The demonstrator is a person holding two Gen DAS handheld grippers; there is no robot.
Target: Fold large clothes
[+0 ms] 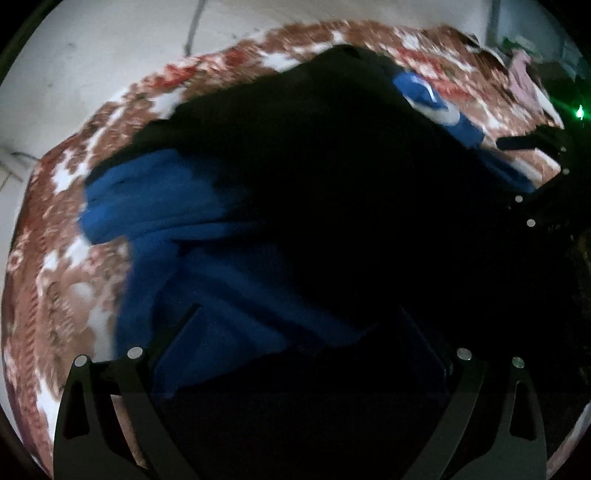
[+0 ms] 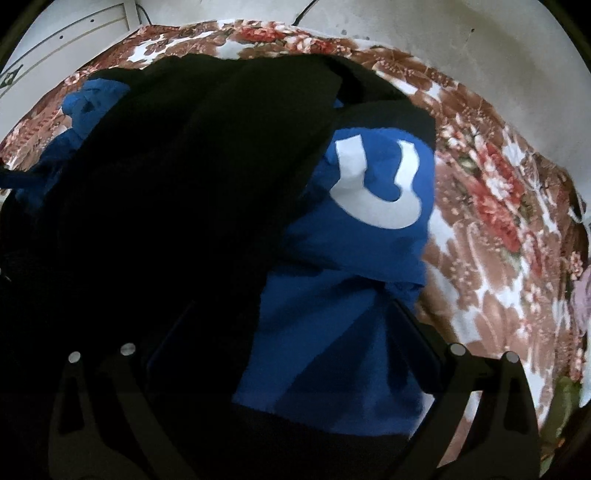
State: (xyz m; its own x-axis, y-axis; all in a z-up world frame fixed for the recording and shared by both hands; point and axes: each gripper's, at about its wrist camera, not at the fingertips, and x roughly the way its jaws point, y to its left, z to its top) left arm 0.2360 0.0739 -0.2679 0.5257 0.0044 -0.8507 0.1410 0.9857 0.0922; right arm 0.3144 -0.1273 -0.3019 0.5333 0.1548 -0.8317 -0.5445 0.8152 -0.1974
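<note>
A large black and blue garment lies on a floral bedspread. It has a blue sleeve with white letters. My left gripper stands open just above the garment's near edge, blue and black cloth between its fingers. My right gripper is open over the same garment, above the seam between black body and blue sleeve. The other gripper shows at the right edge of the left wrist view. Neither gripper visibly pinches cloth.
The red, brown and white floral bedspread covers the bed. A pale wall is behind it. Other clothes lie at the far right. A white panel stands at the far left.
</note>
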